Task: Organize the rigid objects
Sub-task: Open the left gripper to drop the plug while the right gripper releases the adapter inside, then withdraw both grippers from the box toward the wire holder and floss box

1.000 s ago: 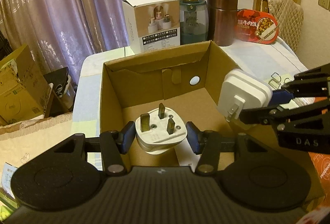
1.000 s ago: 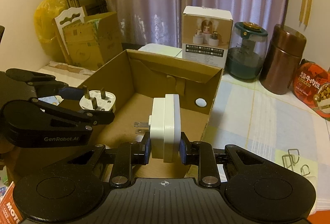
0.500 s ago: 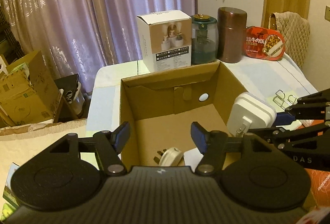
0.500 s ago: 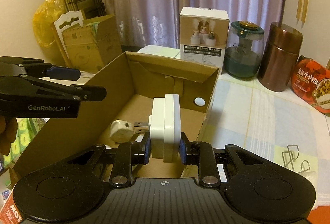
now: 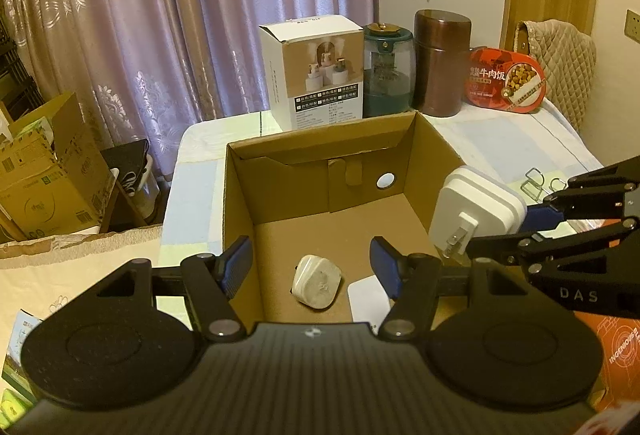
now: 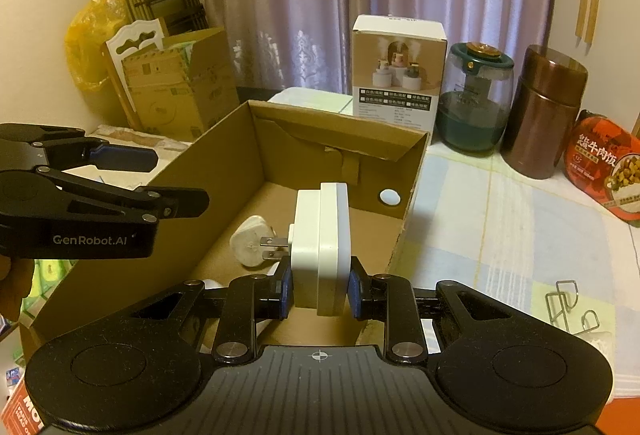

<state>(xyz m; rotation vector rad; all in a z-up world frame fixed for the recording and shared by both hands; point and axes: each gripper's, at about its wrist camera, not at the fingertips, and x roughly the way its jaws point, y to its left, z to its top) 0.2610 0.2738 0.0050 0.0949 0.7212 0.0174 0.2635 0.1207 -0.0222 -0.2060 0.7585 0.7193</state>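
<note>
Left hand-held gripper [image 5: 311,261] gapes empty; right hand-held gripper [image 6: 319,289] clamps white adapter [image 6: 321,247] over cardboard box [image 5: 256,195]; purple curtains [image 5: 180,15] behind.

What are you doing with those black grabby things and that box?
A person is tidying plugs into the open cardboard box. The left gripper is open, its jaws having just been opening with nothing between them; the rounded white plug lies on the box floor. The right gripper holds a square white adapter above the box.
</note>
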